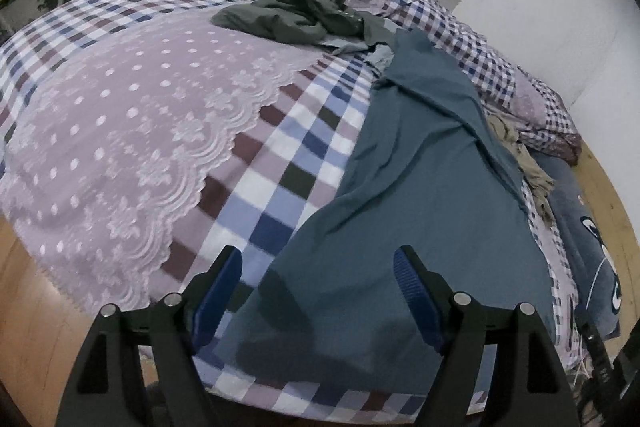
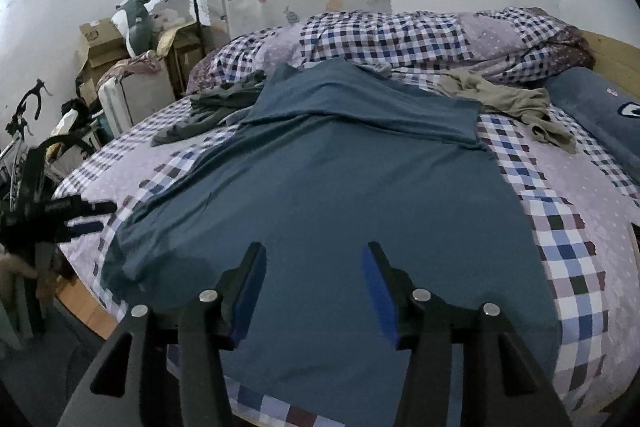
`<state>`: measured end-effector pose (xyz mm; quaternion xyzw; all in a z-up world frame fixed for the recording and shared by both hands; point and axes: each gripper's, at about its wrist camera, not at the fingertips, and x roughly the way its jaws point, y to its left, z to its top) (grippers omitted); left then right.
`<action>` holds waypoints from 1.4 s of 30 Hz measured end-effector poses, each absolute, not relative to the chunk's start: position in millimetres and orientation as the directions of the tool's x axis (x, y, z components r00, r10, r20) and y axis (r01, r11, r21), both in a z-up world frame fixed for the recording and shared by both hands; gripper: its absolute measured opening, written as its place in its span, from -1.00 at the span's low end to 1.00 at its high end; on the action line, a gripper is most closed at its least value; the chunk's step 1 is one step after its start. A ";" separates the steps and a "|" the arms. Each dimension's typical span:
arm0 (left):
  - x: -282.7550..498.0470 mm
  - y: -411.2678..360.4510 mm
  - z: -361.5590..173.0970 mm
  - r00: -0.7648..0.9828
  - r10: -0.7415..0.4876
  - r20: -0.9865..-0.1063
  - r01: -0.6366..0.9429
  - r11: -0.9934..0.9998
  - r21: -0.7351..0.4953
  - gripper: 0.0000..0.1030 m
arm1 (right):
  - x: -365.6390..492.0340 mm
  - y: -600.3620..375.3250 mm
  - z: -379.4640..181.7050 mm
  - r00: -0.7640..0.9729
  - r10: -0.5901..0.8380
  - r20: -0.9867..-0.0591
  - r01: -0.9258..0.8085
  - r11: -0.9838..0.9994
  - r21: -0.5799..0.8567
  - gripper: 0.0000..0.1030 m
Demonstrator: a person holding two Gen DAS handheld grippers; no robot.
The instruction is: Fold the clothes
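Your left gripper (image 1: 318,263) hangs with its jaws spread wide and nothing between them, over the near left part of the teal garment (image 1: 408,195), while your right gripper (image 2: 314,265) stands moderately open and empty above the same cloth's (image 2: 332,187) near middle. That garment lies spread across the checked bedspread (image 1: 280,163) with its far end doubled back on itself, probably so the next fold starts from a flat base. The dark green clothes (image 1: 288,15) and the beige piece (image 2: 504,99) lie bunched at the far side, seemingly waiting their turn.
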<state>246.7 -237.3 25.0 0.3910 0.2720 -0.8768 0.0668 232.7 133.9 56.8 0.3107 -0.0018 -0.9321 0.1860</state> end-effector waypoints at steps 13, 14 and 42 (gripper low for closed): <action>274.9 -243.3 8.2 -0.656 0.127 -0.744 0.416 -0.761 -0.497 0.59 | 237.2 126.6 78.1 -0.754 -0.400 -0.521 0.378 -0.913 0.154 0.51; 276.7 -245.1 6.6 -0.658 0.134 -0.741 0.424 -0.747 -0.513 0.59 | 236.7 126.3 77.9 -0.753 -0.401 -0.522 0.379 -0.912 0.156 0.53; 277.4 -250.6 -26.4 -0.693 0.298 -0.657 0.417 -0.577 -0.702 0.59 | 242.4 87.3 52.2 -0.684 -0.460 -0.566 0.500 -0.861 0.096 0.57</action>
